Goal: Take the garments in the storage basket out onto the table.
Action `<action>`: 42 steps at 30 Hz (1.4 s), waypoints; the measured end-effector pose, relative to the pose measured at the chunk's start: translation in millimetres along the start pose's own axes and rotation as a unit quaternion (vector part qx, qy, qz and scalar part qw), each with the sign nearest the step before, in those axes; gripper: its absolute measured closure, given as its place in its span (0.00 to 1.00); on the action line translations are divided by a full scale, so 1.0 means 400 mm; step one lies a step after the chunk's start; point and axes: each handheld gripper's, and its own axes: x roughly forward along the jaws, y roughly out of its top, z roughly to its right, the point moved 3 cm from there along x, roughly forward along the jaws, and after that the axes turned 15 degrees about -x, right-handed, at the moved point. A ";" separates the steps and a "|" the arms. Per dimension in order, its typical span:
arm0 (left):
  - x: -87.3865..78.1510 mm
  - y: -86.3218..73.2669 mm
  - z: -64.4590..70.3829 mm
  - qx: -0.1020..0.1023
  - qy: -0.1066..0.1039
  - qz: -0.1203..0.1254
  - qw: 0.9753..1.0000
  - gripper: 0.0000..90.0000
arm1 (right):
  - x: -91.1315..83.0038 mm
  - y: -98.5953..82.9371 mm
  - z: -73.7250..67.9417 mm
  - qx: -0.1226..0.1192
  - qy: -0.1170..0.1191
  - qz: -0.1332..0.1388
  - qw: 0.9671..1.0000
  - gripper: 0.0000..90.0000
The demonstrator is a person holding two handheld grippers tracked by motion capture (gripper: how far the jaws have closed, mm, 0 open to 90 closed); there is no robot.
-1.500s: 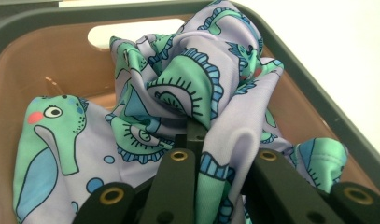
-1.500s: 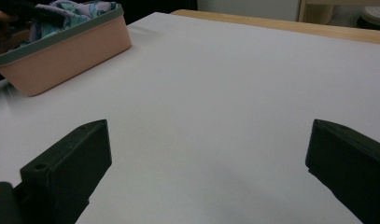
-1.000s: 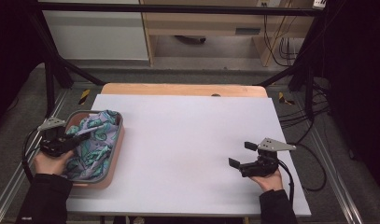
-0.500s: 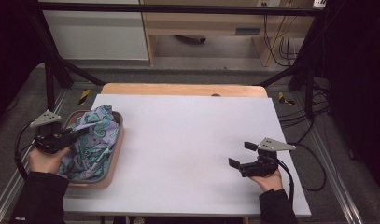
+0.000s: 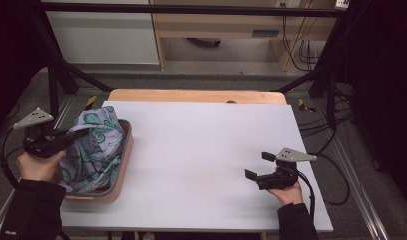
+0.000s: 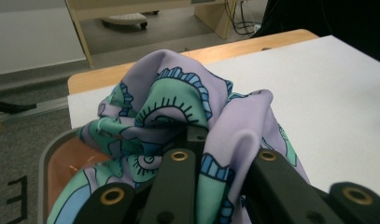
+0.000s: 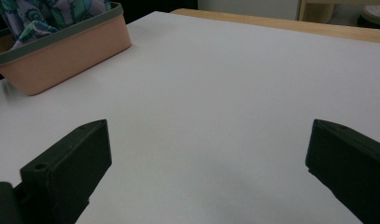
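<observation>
Change: left gripper [image 5: 78, 135] has lifted the cloth [image 5: 93, 147] higher out of the tray [image 5: 122, 172] since the earlier frame.
Left gripper: jaws clamped on a cloth fold, left of frame.
Cloth: bunched, raised, lower part inside the tray.
Right gripper [image 5: 256, 166]: jaws wide apart, holding nothing, low over the bench [image 5: 201, 150], lower right.

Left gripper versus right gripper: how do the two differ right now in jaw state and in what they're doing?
The left gripper has its jaws shut on the patterned cloth, bunched above the tray; the right gripper has its jaws spread wide with nothing between them. The left gripper is raised at the table's left edge; the right gripper sits low over the bare white table. Both are black and hand-held, with grey plates on top.
</observation>
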 end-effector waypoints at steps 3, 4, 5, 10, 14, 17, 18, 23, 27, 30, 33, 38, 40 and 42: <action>-0.007 0.009 0.004 0.003 -0.002 0.003 1.000 0.93 | 0.000 0.000 0.000 0.000 0.000 0.000 1.000 0.01; -0.010 0.014 0.006 0.004 -0.002 0.005 1.000 0.93 | 0.000 0.000 0.000 0.000 0.000 0.000 1.000 0.01; -0.016 0.022 0.012 0.005 -0.006 0.009 1.000 0.93 | -0.001 0.000 0.001 -0.002 0.000 0.000 1.000 0.01; -0.027 0.046 0.028 0.011 -0.011 0.019 1.000 0.93 | 0.000 0.000 0.000 0.000 0.001 0.000 1.000 0.01; -0.036 0.065 0.044 0.018 -0.018 0.025 0.999 0.93 | 0.000 0.000 0.000 -0.001 0.001 0.000 1.000 0.01; -0.040 0.077 0.055 0.021 -0.022 0.027 0.999 0.93 | -0.001 0.000 0.001 -0.002 0.000 0.000 1.000 0.01; -0.041 0.081 0.058 0.023 -0.024 0.029 0.999 0.93 | -0.001 0.000 0.001 -0.002 0.000 0.001 1.000 0.01; -0.051 0.100 0.073 0.031 -0.033 0.033 0.998 0.93 | 0.000 0.000 0.000 0.000 0.001 0.000 1.000 0.01; -0.061 0.121 0.084 0.032 -0.039 0.042 0.998 0.93 | 0.000 0.000 0.000 0.000 0.001 0.000 1.000 0.01; -0.071 0.136 0.094 0.034 -0.044 0.048 0.997 0.93 | 0.000 0.000 0.000 0.000 0.000 0.001 1.000 0.01; -0.081 0.149 0.108 0.039 -0.050 0.055 0.996 0.93 | 0.001 0.000 0.000 -0.001 0.001 0.001 1.000 0.01; -0.086 0.167 0.134 0.046 -0.064 0.063 0.995 0.93 | 0.002 0.000 0.000 -0.001 0.001 0.000 1.000 0.01; -0.086 0.174 0.143 0.049 -0.067 0.066 0.994 0.93 | 0.001 0.000 0.000 -0.001 0.001 0.000 1.000 0.01; -0.087 0.181 0.152 0.053 -0.071 0.067 0.994 0.93 | 0.001 0.000 0.000 0.000 0.001 0.001 1.000 0.01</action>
